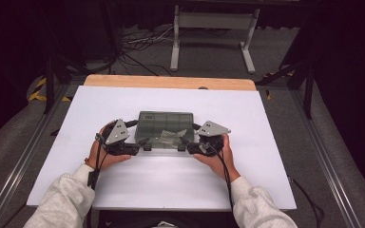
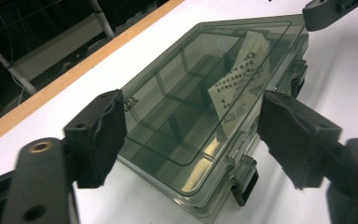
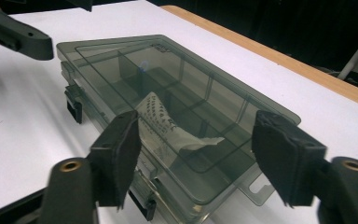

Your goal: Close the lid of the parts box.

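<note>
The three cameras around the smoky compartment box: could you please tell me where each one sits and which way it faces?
High view: above the person's side, facing forward and down on the white table; forearms, hands, left gripper, right gripper.
Left gripper view: rides that gripper, looking along its open jaws across the compartment box.
Right gripper view: rides that gripper, facing the box's other end between open jaws.
Shared: both gripper views show the printed paper slip inside.

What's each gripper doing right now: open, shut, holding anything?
Left gripper: jaws open, holding nothing, at the near edge of the compartment box.
Right gripper: jaws open, holding nothing, at the same box.
</note>
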{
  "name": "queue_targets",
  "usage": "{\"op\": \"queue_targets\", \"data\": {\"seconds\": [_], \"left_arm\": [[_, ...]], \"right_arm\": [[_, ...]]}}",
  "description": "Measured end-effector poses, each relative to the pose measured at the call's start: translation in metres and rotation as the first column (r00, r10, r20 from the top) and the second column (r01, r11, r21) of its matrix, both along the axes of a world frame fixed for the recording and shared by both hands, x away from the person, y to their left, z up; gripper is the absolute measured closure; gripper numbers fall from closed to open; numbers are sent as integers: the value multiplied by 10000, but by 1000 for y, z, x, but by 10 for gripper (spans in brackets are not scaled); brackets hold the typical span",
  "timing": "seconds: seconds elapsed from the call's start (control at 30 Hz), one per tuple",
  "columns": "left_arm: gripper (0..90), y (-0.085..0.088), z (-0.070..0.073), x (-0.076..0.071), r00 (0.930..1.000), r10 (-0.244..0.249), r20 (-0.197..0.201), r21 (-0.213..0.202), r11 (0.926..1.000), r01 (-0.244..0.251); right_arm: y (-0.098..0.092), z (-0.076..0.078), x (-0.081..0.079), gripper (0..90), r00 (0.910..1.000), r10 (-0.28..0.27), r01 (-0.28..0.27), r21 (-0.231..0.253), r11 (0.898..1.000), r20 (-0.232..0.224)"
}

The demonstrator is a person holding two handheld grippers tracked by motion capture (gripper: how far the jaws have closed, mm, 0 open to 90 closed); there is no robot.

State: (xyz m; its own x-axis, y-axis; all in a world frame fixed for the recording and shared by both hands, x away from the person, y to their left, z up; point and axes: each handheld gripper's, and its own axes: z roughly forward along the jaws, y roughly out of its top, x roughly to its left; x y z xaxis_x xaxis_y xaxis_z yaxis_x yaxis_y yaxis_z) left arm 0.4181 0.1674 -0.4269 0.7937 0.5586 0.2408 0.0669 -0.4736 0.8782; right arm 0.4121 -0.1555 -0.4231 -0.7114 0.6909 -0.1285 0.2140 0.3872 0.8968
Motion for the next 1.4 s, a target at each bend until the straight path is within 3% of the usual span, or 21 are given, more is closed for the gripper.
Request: {"op": "queue_targets", "data": {"seconds": [0.23, 0.5, 0.77, 0.9, 1.07, 1.4], "left_arm": [[112, -1, -1, 1, 9998, 206, -51, -118, 9997, -207], [32, 0, -5, 5, 9993, 334, -177, -201, 9992, -337], [25, 2, -4, 6, 9993, 295, -211, -339, 9990, -302], [23, 3, -2, 3, 9996, 276, -30, -475, 9985, -277], [17, 4, -3, 4, 9996, 229, -157, -474, 9986, -237], [18, 4, 2, 1, 9989, 420, 205, -442, 9982, -411]], "right_arm": [[2, -2, 1, 162, 9988, -483, 487, -319, 9983, 126], [1, -4, 5, 64, 9968, -774, 779, -241, 9967, 194], [1, -4, 6, 43, 9971, -744, 748, -254, 9969, 161], [0, -1, 4, 48, 9956, -826, 835, -187, 9963, 442], [1, -1, 4, 50, 9947, -855, 872, -268, 9958, 570], [1, 2, 3, 53, 9918, -931, 968, -396, 9945, 874]]}}
